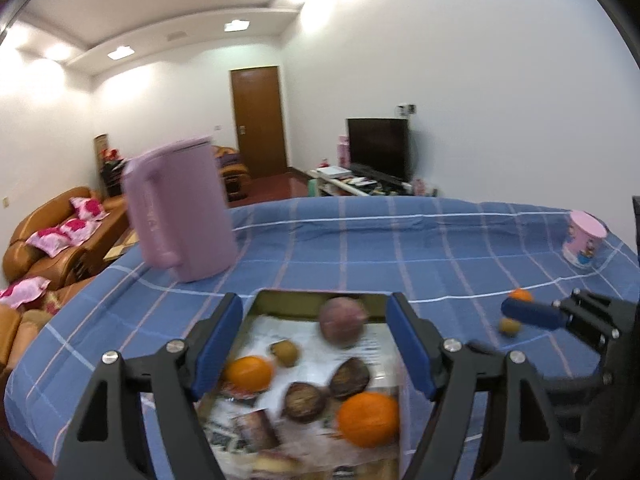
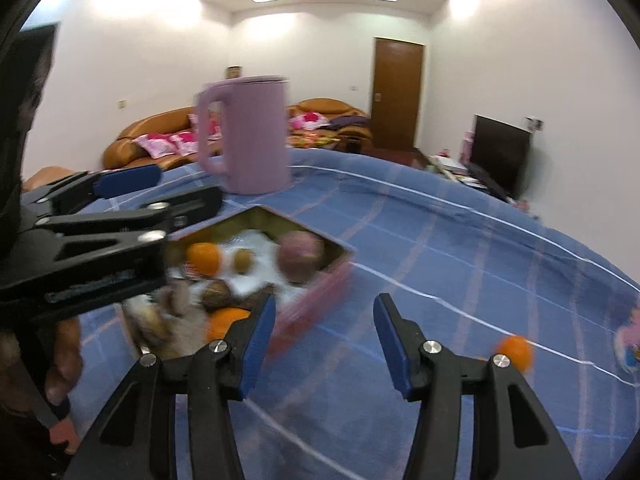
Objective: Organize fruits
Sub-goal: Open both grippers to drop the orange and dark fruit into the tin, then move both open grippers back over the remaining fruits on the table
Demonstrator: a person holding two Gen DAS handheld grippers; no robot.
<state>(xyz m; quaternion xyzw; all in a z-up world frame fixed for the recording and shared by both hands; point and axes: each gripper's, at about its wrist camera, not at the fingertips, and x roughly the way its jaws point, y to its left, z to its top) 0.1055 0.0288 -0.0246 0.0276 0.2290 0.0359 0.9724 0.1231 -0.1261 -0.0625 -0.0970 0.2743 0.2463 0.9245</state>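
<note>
A square tin box (image 1: 276, 303) (image 2: 340, 254) sits on the blue checked tablecloth (image 1: 380, 248) and holds several fruits: two oranges (image 1: 368, 418), two dark round fruits (image 1: 349, 376), a small brown one (image 1: 285, 352) and a purple-red one (image 1: 343, 320) (image 2: 300, 256). My left gripper (image 1: 316, 352) is open and empty, hovering over the box. My right gripper (image 2: 324, 348) is open and empty above the cloth, just right of the box. A loose orange (image 1: 521, 295) (image 2: 514, 352) and a small brown fruit (image 1: 509, 326) lie on the cloth to the right.
A lilac jug (image 1: 180, 208) (image 2: 246, 136) stands behind the box. A pink printed cup (image 1: 584, 244) stands at the table's far right. Sofas with pink cushions (image 1: 60, 236), a door (image 1: 258, 120) and a TV (image 1: 378, 146) lie beyond the table.
</note>
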